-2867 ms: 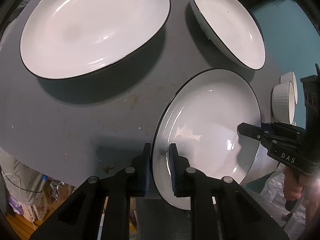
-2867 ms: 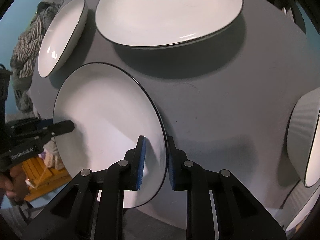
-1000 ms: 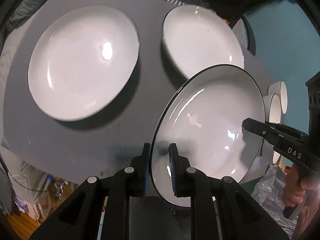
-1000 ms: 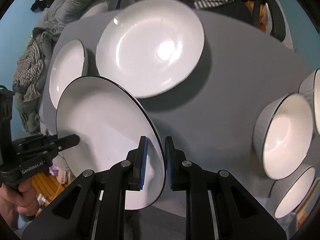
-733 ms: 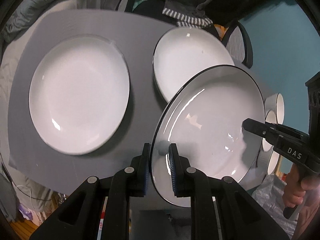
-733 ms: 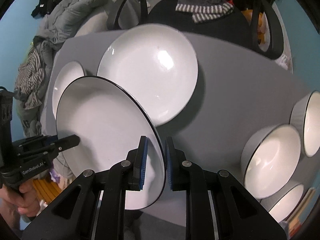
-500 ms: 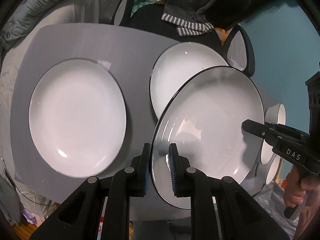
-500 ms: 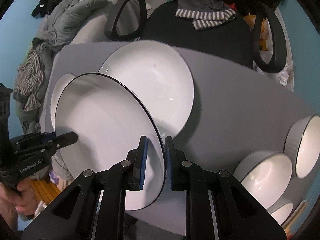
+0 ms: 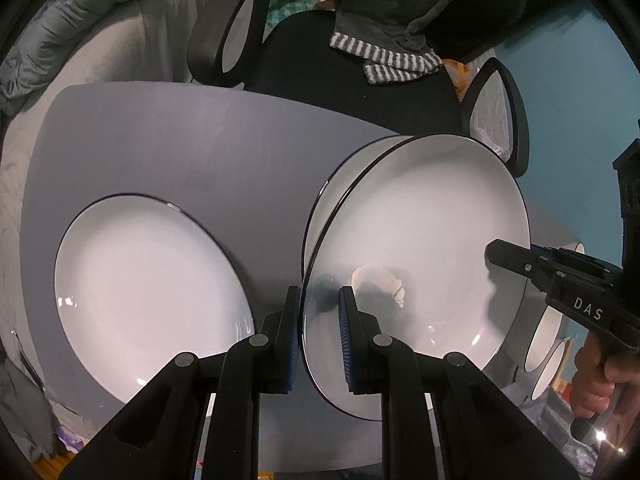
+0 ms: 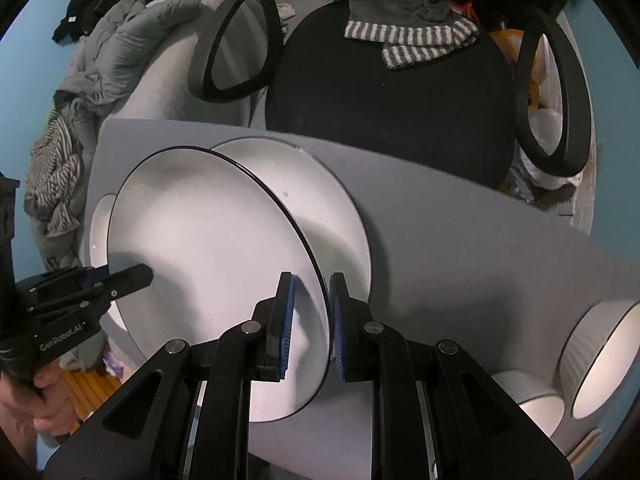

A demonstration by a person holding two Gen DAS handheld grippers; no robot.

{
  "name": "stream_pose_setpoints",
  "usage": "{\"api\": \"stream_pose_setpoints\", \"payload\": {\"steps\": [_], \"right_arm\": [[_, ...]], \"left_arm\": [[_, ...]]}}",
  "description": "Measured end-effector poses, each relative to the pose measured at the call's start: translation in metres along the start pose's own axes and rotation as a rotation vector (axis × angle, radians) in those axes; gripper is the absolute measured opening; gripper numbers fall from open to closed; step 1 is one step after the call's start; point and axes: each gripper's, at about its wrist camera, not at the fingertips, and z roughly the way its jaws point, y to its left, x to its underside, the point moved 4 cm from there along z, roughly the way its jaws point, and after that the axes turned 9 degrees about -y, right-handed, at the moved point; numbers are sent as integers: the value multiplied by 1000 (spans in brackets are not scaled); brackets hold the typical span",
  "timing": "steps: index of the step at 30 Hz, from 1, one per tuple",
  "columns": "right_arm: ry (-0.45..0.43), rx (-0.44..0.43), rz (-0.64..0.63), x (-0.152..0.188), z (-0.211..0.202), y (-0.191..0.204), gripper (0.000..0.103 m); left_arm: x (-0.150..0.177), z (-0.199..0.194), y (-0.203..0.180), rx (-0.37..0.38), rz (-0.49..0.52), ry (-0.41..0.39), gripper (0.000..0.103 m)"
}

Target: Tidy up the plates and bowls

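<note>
Both grippers hold one white plate with a thin black rim (image 9: 420, 240) above the grey table (image 9: 200, 140). My left gripper (image 9: 318, 320) is shut on its left edge, and my right gripper (image 10: 310, 320) is shut on the opposite edge. Each wrist view shows the other gripper (image 9: 506, 254) (image 10: 134, 276) across the held plate (image 10: 208, 248). The plate hangs tilted directly over a second white plate (image 10: 324, 200) lying on the table, which is mostly hidden in the left wrist view. A third plate (image 9: 148, 292) lies flat to the left.
Ribbed grey bowls (image 10: 600, 360) with white insides stand at the table's right end. A black office chair (image 10: 384, 100) with a striped cloth on it stands just past the far edge. Grey bedding (image 10: 132, 40) lies at the back left.
Both grippers carried the held plate toward the table's far edge; it now covers the middle plate. The chair and bedding came into view. Both grips are unchanged.
</note>
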Motion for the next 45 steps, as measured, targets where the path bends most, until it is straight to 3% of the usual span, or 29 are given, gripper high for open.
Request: {"api": "stream_pose_setpoints", "payload": {"steps": [26,33,45], "right_arm": [[69,34,15,-12,26,-4,19],[129,69,48,-13,31,5,38],[181,182,51,-15,28,9,39]], "left_arm": [[-11,22,4,-53,-31,50,18],[-13,28,-3,-74,-30,61,24],[-10,28,-4,-71,-48,60,28]]}}
